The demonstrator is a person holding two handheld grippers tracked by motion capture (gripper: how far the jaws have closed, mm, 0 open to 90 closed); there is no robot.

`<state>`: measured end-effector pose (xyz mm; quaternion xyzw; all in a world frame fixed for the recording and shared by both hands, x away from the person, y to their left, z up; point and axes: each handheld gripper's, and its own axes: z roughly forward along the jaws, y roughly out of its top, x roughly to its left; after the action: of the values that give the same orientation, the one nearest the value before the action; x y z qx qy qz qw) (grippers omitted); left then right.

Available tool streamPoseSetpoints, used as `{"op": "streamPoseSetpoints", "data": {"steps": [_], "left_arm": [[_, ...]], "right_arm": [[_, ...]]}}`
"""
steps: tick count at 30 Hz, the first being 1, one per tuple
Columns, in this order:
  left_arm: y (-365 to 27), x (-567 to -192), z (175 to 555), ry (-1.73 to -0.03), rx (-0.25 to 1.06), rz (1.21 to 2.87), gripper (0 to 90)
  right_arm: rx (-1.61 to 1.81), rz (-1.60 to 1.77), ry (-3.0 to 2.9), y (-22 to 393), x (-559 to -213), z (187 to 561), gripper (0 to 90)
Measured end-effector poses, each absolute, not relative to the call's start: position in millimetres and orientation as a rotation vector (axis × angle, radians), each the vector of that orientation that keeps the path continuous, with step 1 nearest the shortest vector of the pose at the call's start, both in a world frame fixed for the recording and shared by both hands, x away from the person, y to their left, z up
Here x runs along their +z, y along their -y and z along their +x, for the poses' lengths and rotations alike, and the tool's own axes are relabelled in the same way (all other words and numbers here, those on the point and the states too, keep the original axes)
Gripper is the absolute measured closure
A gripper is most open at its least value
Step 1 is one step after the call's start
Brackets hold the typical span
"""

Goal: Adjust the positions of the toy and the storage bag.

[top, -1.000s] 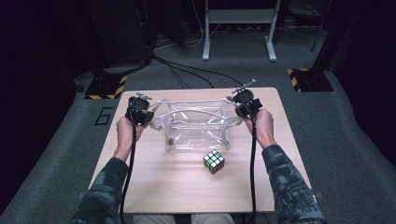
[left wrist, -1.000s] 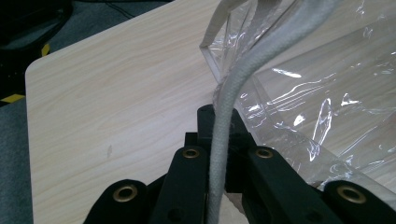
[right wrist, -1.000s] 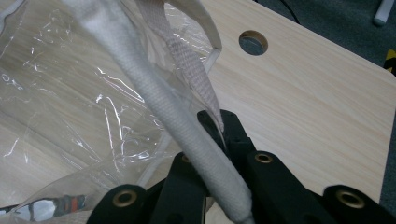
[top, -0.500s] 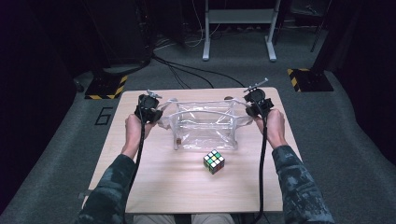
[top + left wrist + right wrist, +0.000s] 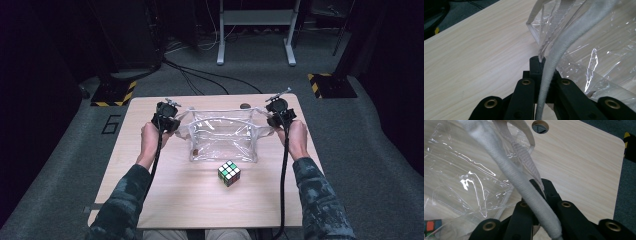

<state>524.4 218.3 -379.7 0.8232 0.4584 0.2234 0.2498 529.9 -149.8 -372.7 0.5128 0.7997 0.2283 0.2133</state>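
Wooden table stood on grey carpet, dark room around; multicoloured puzzle cube lay nearest me, just in front of clear plastic bag, not touching it; bag sat mid-table, mouth spread between my hands; my left gripper had jaws clamped tight on bag's left edge, white cord handle running across them; my right gripper pinched bag's right edge likewise, cord draped over jaws; round hole in tabletop beyond; cables and metal stand on floor farther back.
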Motion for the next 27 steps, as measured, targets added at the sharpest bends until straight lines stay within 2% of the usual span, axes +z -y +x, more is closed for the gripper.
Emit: {"op": "streamPoseSetpoints", "data": {"steps": [6, 7, 9, 10, 13, 16, 23, 27], "left_arm": [[-219.3, -381.8, 526.2, -1.277, 0.59, 2.214, 87.6], [-219.5, -382.6, 526.8, -1.282, 0.586, 2.207, 87.0], [-220.1, -382.5, 527.5, -1.297, 0.592, 2.184, 80.1], [-220.4, -382.0, 527.6, -1.305, 0.602, 2.179, 80.1], [-224.0, -380.9, 528.3, -1.352, 0.622, 2.167, 59.0], [-228.2, -381.3, 528.7, -1.383, 0.611, 2.137, 40.1], [-232.3, -376.3, 525.7, -1.374, 0.618, 2.109, 21.1], [-237.9, -372.7, 523.0, -1.377, 0.599, 2.078, 15.0]], "right_arm": [[0.651, 1.42, -2.201, 150.0, -373.7, 530.9, 82.7], [0.649, 1.416, -2.199, 149.2, -374.3, 530.6, 80.8], [0.655, 1.414, -2.187, 147.9, -375.4, 530.3, 72.4], [0.655, 1.414, -2.187, 147.9, -375.4, 530.3, 72.4], [0.664, 1.412, -2.191, 147.2, -376.3, 529.5, 59.9], [0.698, 1.431, -2.184, 148.9, -376.6, 528.9, 41.7], [0.805, 1.429, -2.15, 149.3, -370.5, 522.8, 19.3], [0.845, 1.408, -2.153, 150.3, -364.0, 517.2, 13.9]]}}
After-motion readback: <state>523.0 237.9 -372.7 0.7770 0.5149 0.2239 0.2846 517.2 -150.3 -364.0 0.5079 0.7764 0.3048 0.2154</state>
